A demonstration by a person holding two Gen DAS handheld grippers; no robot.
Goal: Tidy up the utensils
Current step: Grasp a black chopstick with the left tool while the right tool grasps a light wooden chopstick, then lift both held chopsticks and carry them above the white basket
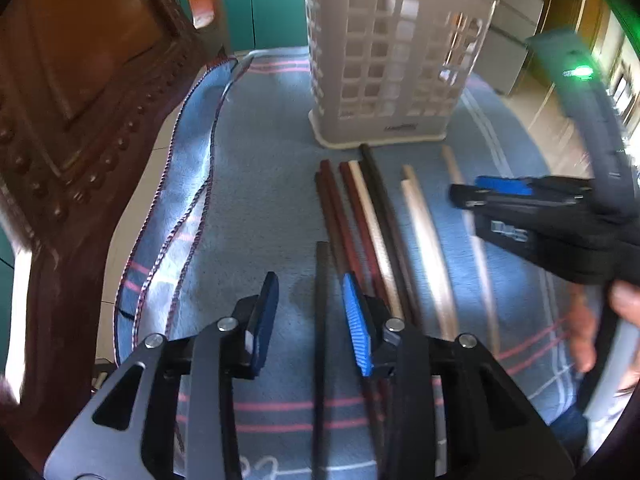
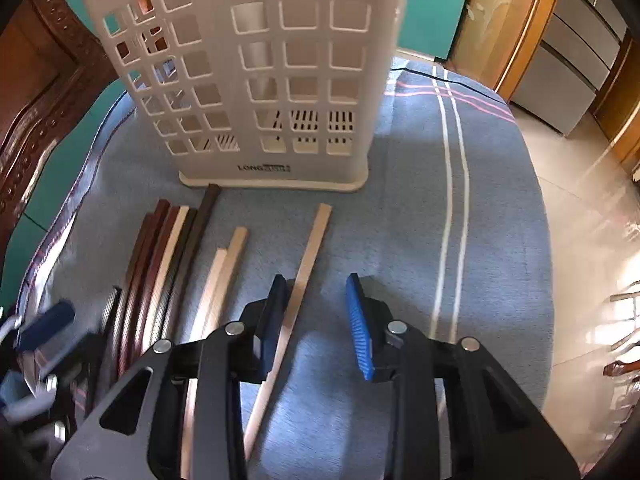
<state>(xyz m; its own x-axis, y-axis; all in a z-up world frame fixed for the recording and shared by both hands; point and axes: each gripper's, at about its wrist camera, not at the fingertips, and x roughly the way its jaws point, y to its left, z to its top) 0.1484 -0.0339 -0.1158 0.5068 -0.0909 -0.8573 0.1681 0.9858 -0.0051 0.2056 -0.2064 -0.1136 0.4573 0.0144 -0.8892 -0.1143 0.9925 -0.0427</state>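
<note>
Brown chair (image 1: 80, 100) fills the left view; right view misses it.

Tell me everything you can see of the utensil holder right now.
The holder is a tall, pale beige plastic basket with square-grid cutout walls, a wider foot rim and dark lettering low on the front. It stands upright on the blue cloth. Slotted drain holes show in its floor, and nothing is visible inside. A dark chopstick reaches its base; the others lie just short. No gripper touches it.

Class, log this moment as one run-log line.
left hand-held gripper: open, straddling dark chopstick | right hand-held gripper: open, beside pale chopstick | holder: upright
</note>
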